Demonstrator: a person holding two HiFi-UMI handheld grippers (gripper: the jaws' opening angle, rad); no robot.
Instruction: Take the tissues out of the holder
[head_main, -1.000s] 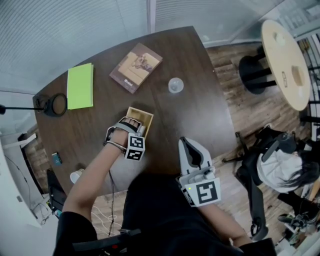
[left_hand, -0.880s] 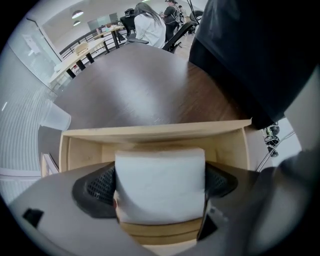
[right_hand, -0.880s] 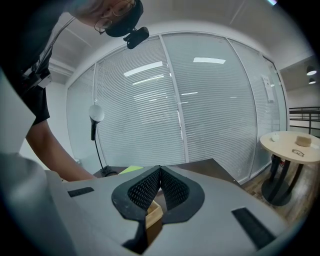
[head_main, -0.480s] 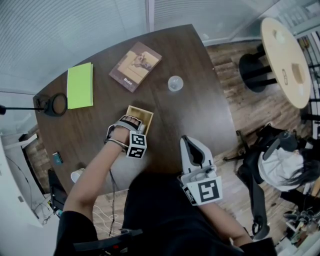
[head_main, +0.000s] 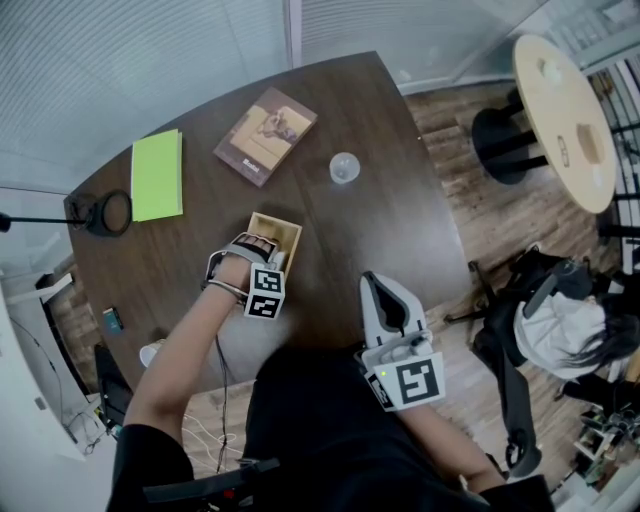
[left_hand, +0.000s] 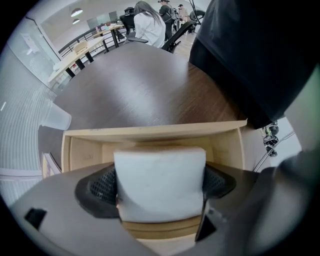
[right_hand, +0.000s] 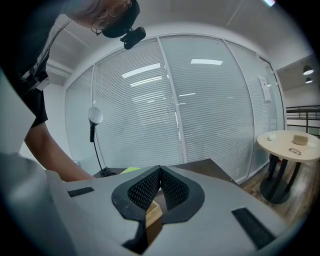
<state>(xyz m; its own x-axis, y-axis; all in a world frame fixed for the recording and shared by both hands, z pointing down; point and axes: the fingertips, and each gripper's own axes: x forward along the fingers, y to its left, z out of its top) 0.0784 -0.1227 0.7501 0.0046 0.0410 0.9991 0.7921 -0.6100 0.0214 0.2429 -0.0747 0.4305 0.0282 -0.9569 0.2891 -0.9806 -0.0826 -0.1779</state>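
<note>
One stack of tissues (left_hand: 160, 170) stands in the wooden holder (left_hand: 150, 132) on the table (left_hand: 140, 85). My left gripper (left_hand: 161, 186) straddles the stack. Its jaws are closing, and the pads (left_hand: 106, 184) meet both sides. My right gripper (right_hand: 160, 186) is pressed together on nothing, near the table edge. Step in hand, as I judge it: securing the grasp. The next move calls for a firm squeeze, then a straight lift clear of the walls. The holder is unbraced and may rise too.

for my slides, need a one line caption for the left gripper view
Left gripper jaws closing on the tissue stack in its wooden holder
</note>
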